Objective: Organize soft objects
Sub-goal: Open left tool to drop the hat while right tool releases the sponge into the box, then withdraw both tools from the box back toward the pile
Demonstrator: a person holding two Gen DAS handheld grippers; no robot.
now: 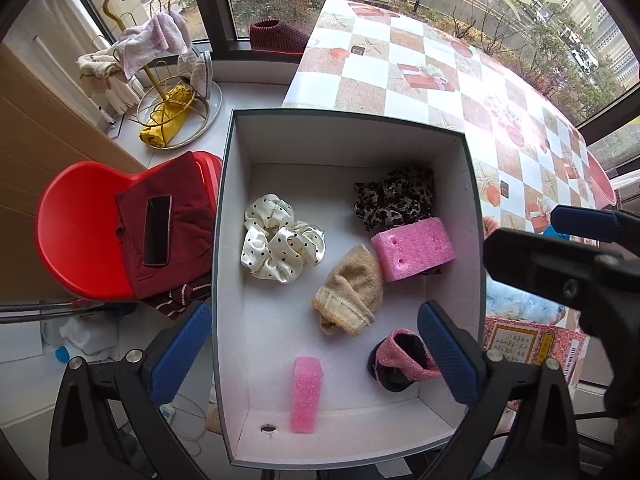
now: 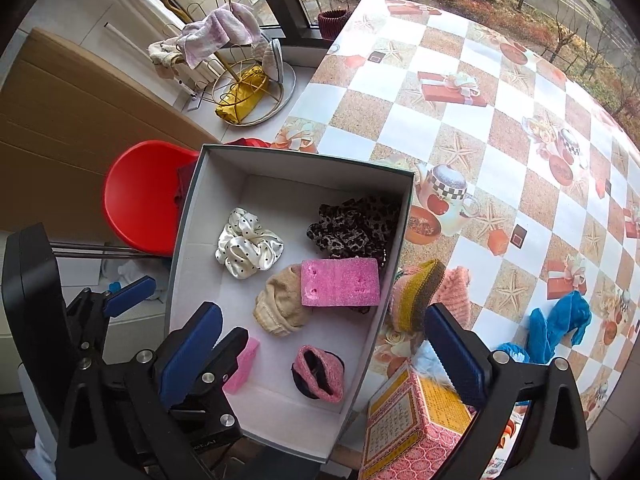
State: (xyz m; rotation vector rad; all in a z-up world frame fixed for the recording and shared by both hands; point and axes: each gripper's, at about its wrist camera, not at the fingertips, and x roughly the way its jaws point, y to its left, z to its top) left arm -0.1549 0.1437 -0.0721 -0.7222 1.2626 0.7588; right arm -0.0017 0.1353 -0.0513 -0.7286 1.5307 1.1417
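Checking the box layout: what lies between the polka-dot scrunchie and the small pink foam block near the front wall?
Only bare white floor of the box separates the polka-dot scrunchie from the small pink foam block; the left wrist view shows it.

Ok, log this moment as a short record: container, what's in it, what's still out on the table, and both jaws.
container: open white box, at the table edge
in box: polka-dot scrunchie, leopard scrunchie, beige sock, large pink foam block, small pink foam block, pink-and-black sock
still on table: blue sock, yellow-and-pink knit item, patterned carton
left gripper: jaws open, empty, over the box
right gripper: jaws open, empty
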